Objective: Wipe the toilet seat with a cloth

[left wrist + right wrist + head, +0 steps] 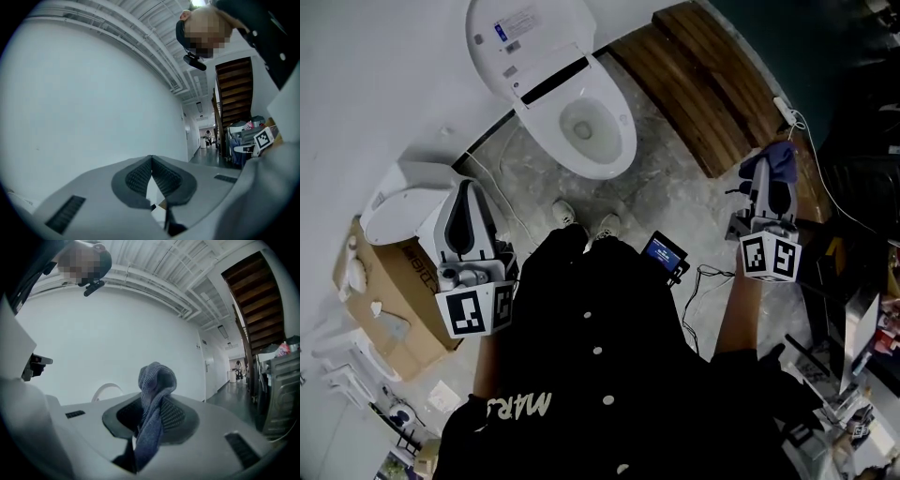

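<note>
The right tool (151, 401) clamps the cloth (157, 380), its lower end hidden; the left tool (151, 161) is closed, empty.

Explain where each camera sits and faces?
Head view: on the person's head, looking down at the toilet and their dark shirt.
Left gripper view: on the left tool, aimed up at wall, ceiling and that shirt.
Right gripper view: on the right tool, aimed up; cloth in its jaws.
Both gripper views share the wooden staircase.

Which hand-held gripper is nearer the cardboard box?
Left. The left hand-held gripper hangs beside the cardboard box; the right hand-held gripper, holding the cloth, is across the person.
</note>
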Demonstrator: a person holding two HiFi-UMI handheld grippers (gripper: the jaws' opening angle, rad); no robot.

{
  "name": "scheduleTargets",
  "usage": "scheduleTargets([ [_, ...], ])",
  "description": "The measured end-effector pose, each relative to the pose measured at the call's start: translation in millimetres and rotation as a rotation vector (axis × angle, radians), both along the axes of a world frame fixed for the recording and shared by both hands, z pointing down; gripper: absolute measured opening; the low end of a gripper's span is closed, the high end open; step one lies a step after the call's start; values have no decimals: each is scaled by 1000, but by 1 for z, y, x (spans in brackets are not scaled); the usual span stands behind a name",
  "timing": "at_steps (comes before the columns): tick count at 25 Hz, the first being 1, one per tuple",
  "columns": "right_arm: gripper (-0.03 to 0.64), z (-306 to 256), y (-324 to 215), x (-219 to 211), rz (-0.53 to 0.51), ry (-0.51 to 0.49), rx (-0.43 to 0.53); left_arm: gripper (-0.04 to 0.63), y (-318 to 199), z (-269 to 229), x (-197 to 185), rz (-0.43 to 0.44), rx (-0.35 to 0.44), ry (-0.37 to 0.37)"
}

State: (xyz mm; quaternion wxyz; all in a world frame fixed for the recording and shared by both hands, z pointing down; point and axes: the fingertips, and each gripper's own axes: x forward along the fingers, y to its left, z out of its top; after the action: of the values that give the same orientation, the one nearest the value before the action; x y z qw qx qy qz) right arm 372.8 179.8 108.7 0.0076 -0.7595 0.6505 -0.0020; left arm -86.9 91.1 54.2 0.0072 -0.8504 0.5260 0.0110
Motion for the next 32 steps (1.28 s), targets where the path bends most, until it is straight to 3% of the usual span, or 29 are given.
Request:
scheduleTargets([
  [23, 89, 6, -134, -26, 10, 65, -66, 8, -147, 21, -21, 44, -28, 38],
  [32, 89, 52, -199, -34, -131, 175, -217, 8, -176, 47, -13, 108, -91, 36],
])
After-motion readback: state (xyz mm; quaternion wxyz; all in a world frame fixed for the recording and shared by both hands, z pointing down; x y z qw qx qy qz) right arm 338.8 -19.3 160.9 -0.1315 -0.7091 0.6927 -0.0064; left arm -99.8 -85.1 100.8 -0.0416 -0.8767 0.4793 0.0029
